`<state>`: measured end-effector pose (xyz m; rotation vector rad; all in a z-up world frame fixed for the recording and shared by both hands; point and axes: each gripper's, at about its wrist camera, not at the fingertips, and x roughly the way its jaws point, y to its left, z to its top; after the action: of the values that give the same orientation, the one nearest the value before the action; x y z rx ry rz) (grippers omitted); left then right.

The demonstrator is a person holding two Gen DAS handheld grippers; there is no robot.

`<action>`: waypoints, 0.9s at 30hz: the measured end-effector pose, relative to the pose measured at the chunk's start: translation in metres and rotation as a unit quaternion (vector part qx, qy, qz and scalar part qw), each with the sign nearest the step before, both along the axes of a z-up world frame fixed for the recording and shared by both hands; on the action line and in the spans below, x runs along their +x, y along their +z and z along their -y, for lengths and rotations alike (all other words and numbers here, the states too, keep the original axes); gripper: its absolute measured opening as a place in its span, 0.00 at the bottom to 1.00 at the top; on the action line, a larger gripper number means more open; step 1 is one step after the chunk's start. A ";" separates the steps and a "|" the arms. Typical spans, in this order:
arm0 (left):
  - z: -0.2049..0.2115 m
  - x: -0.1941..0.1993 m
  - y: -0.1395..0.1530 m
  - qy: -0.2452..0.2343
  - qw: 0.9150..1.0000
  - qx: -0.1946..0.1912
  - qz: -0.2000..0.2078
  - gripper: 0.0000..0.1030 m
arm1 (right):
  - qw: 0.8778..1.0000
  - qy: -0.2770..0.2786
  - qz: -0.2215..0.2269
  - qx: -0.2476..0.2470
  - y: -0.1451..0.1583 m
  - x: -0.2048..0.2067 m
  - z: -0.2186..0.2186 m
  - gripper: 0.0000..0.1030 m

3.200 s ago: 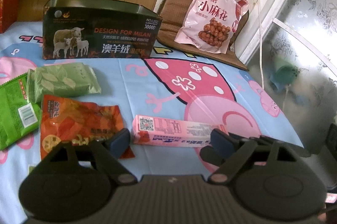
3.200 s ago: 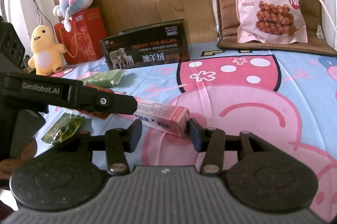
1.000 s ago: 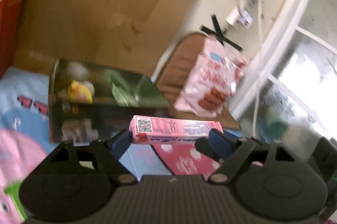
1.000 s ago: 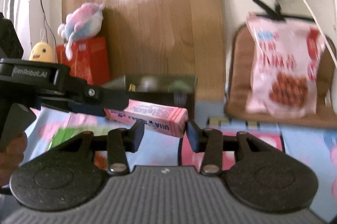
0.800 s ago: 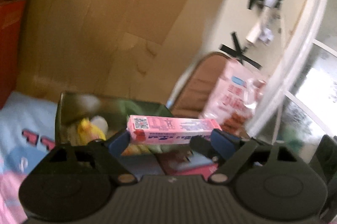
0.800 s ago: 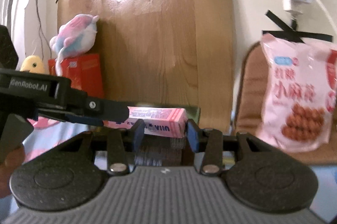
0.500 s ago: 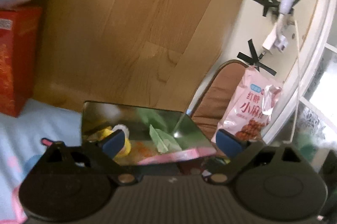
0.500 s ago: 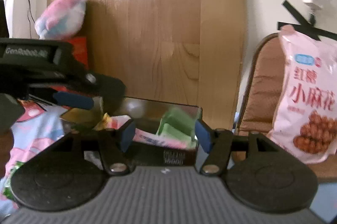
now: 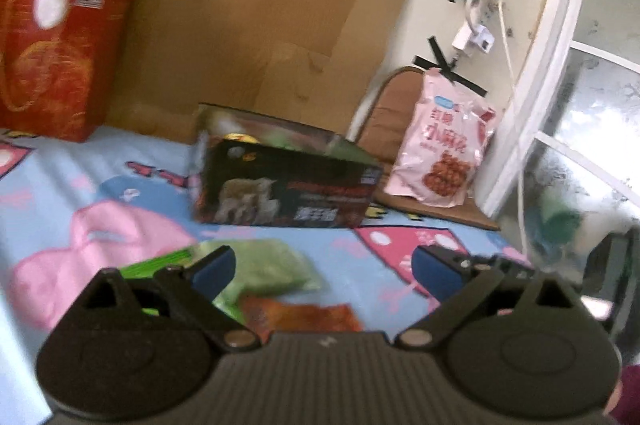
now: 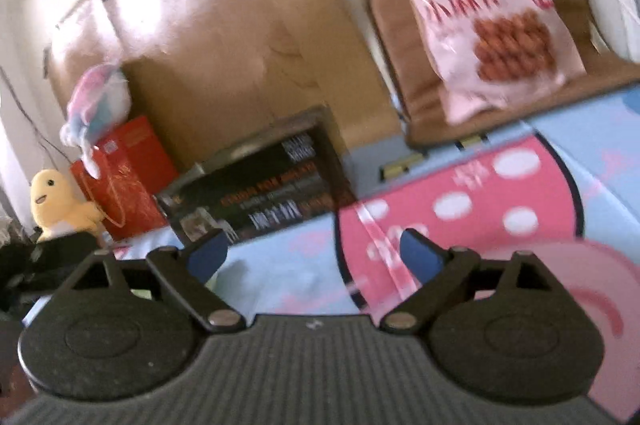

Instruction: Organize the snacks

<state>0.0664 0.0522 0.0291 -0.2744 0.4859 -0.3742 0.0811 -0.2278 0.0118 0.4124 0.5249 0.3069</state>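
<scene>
Left wrist view, left gripper (image 9: pixel 322 269): jaws spread wide, holding nothing, hanging above the bedsheet (image 9: pixel 120 185).
Left wrist view, snacks: a pale green packet (image 9: pixel 268 267) lies just ahead of the jaws, an orange-red packet (image 9: pixel 304 317) just below it, a brighter green wrapper (image 9: pixel 160 261) to its left behind the left finger.
Left wrist view, handling: my guess is all three are light, soft foil pouches, crinkly and slippery; pinch across a flat middle or a sealed edge, not a puffed corner.
Left wrist view, target: the open dark box (image 9: pixel 286 185) stands well beyond the packets, with some contents showing over its rim, too blurred to name.
Right wrist view, right gripper (image 10: pixel 314 255): jaws equally wide, nothing between them; picture blurred and tilted.
Right wrist view, snacks: the box (image 10: pixel 260 193) sits ahead left; a large pink bag (image 10: pixel 492 13) leans on a brown cushion (image 10: pixel 400 65) far right.
Surface and room: a soft cartoon-print sheet, likely to give under pressure; wooden board (image 10: pixel 224 37) behind, red gift bag (image 9: pixel 56 61), plush toys, window at right.
</scene>
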 end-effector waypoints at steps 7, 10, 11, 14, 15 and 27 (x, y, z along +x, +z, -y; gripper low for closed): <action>-0.009 -0.013 -0.017 0.030 0.999 0.019 -0.002 0.96 | 0.999 0.034 -0.040 -0.006 -0.004 0.003 -0.012 0.93; -0.008 -0.015 -0.016 0.028 0.999 0.020 0.009 0.97 | 0.998 0.035 -0.050 -0.007 -0.005 0.003 -0.011 0.93; -0.008 -0.016 -0.016 0.028 0.999 0.020 0.010 0.97 | 0.998 0.036 -0.051 -0.007 -0.005 0.002 -0.011 0.93; -0.006 -0.017 -0.017 0.028 0.999 0.021 0.014 0.97 | 0.998 0.038 -0.053 -0.007 -0.006 0.004 -0.011 0.93; -0.006 -0.018 -0.017 0.028 0.999 0.021 0.016 0.97 | 0.998 0.039 -0.054 -0.007 -0.006 0.005 -0.011 0.93; -0.010 -0.018 -0.017 0.027 0.999 0.008 0.019 0.97 | 0.998 0.041 -0.053 -0.021 -0.006 0.007 -0.014 0.93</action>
<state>0.0483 0.0618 0.0122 -0.2643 0.4425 -0.3217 0.0880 -0.2138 0.0063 0.3680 0.6529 0.3534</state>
